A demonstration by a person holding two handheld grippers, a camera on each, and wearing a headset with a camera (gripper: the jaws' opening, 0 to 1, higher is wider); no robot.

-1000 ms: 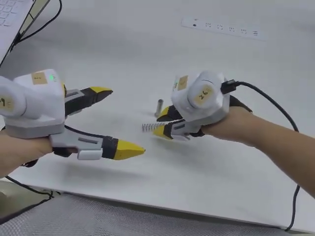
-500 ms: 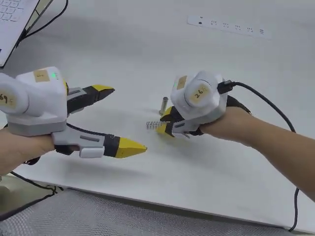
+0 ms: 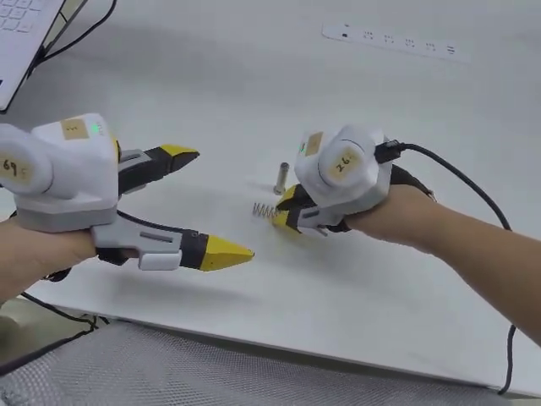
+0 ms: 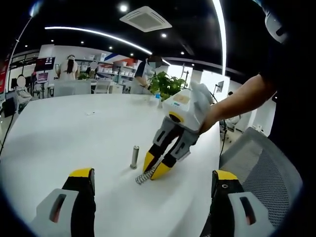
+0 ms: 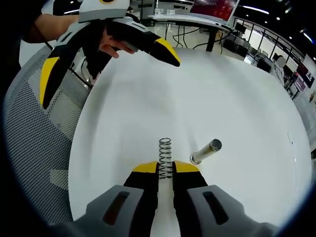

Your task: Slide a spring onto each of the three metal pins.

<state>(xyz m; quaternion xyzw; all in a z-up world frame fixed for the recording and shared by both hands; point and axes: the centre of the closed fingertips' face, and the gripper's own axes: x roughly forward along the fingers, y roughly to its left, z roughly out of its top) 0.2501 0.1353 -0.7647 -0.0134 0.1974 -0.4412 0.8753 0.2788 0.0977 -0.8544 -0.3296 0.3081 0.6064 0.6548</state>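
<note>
— Spring (image 5: 165,148): where is it now?
— Take it from the biggest thing down. On the white table (image 3: 254,76), the left gripper (image 3: 218,203) hangs by the near edge, its jaws spread wide and holding nothing. The right gripper (image 5: 166,168) is clamped on one end of the spring. The coil lies nearly flat, and I cannot tell whether it touches the tabletop.
— Anything different from a second ago?
— Little. The right gripper has rolled slightly, and the spring's free end stays just beside the upright metal pin (image 5: 206,151), not over it.
— Meaning?
— It's not threaded yet, I judge, and the coil needs tipping upright above the pin's top
</note>
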